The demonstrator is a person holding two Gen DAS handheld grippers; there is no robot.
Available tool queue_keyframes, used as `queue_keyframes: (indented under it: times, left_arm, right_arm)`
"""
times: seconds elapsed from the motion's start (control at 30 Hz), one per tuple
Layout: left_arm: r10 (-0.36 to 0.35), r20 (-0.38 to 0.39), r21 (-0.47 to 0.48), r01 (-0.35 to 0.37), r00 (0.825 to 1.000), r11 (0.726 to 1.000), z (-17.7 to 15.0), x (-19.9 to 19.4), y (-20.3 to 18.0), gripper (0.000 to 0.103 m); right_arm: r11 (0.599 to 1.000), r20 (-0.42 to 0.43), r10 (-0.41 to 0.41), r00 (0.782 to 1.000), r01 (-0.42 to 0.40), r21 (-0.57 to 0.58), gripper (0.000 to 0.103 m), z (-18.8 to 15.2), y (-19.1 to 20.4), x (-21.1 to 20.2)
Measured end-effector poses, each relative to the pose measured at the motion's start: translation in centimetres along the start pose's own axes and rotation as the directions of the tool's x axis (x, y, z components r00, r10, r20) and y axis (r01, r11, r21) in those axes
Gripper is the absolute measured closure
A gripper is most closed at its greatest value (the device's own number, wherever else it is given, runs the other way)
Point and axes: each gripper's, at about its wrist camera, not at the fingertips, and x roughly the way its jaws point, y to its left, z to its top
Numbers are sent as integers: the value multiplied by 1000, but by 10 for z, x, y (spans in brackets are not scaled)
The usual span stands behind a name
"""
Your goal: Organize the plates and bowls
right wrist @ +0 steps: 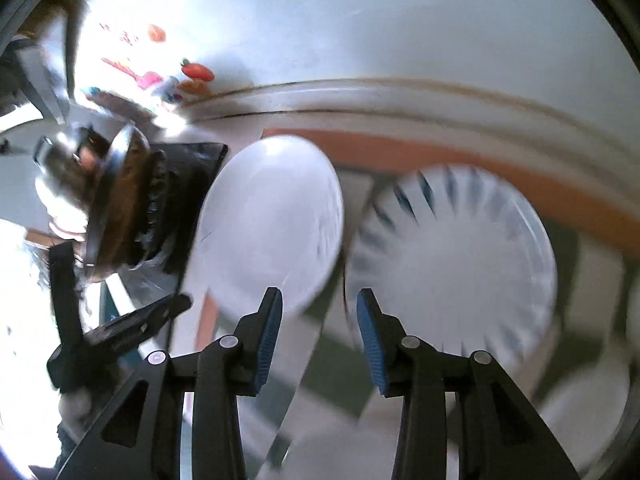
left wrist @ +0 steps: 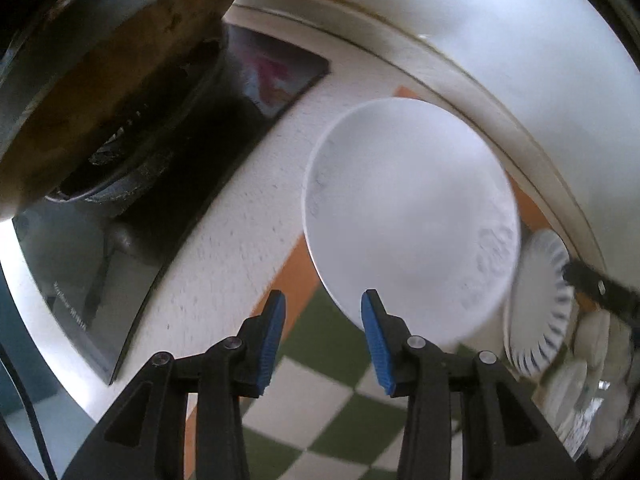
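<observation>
The left gripper (left wrist: 323, 300) pointed down with its jaws apart and nothing between them; its blue pads (left wrist: 273, 336) stood clear of everything. Just beyond the right-hand pad lay the near rim of a plain white plate (left wrist: 408, 216), flat on the counter (left wrist: 224, 248), partly over a checked green and white cloth (left wrist: 320, 400) with an orange border. To the left of the plate, a strip of bare speckled counter ran up to the straight edge of a black glass hob (left wrist: 132, 272), where a dark pan (left wrist: 104, 80) stood high over the burner. To the right, a second plate with dark blue rim strokes, the striped plate (left wrist: 540, 304), lay close beside the white one; whether their rims touched was lost in blur. The tip of the right gripper (left wrist: 600, 288) showed above that plate's far edge. More white dishes (left wrist: 576, 380) crowded the lower right corner, too blurred to sort.

In the right wrist view, the right gripper (right wrist: 319, 304) also had its jaws apart and empty, aimed at the gap between the white plate (right wrist: 272, 220) and the striped plate (right wrist: 460, 264). The left gripper (right wrist: 120, 328) hung at the left, near the hob's corner. A pale wall (right wrist: 400, 20) closed off the counter's back edge behind both plates.
</observation>
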Motion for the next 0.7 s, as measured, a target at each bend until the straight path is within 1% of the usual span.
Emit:
queue_keyframes:
  times: [0.1, 0.17, 0.27, 0.3, 0.37, 0.4, 0.43, 0.5, 0.57, 0.7]
  left_arm:
    - [9, -11, -28, -9, 1000, 1000, 15, 19, 4, 66]
    - [16, -16, -32, -17, 1000, 999, 23, 27, 7, 66]
    - [26, -24, -24, -27, 999, 999, 34, 39, 7, 66]
    - [31, -26, -18, -31, 999, 999, 38, 44, 5, 66]
    - [28, -26, -6, -28, 999, 1000, 42, 50, 4, 76]
    - [17, -19, 1, -17, 1000, 1000, 42, 51, 2, 77]
    - [14, -14, 8, -14, 1000, 1000, 44, 51, 1, 83]
    - [31, -4, 14, -31, 1000, 999, 45, 52, -1, 83]
    - [32, 1, 9, -32, 999, 999, 45, 52, 0, 83]
    - [24, -10, 8, -24, 1000, 1000, 41, 49, 0, 83]
  right_arm:
    - [997, -40, -53, 998, 50, -55, 61, 41, 2, 38]
    - [996, -67, -63, 996, 58, -67, 62, 61, 2, 60]
    - [994, -97, -75, 992, 67, -84, 62, 77, -2, 83]
    - [994, -108, -74, 991, 65, -85, 63, 79, -3, 88]
    - [994, -130, -74, 989, 64, -85, 71, 86, -5, 102]
    - [995, -139, -62, 988, 51, -82, 78, 88, -5, 106]
    - [997, -140, -36, 989, 26, -77, 83, 89, -6, 108]
    - [996, -124, -31, 992, 21, -81, 83, 92, -4, 109]
    - [996, -118, -36, 992, 25, -87, 83, 92, -5, 108]
    - [998, -134, -13, 991, 5, -63, 83, 87, -8, 106]
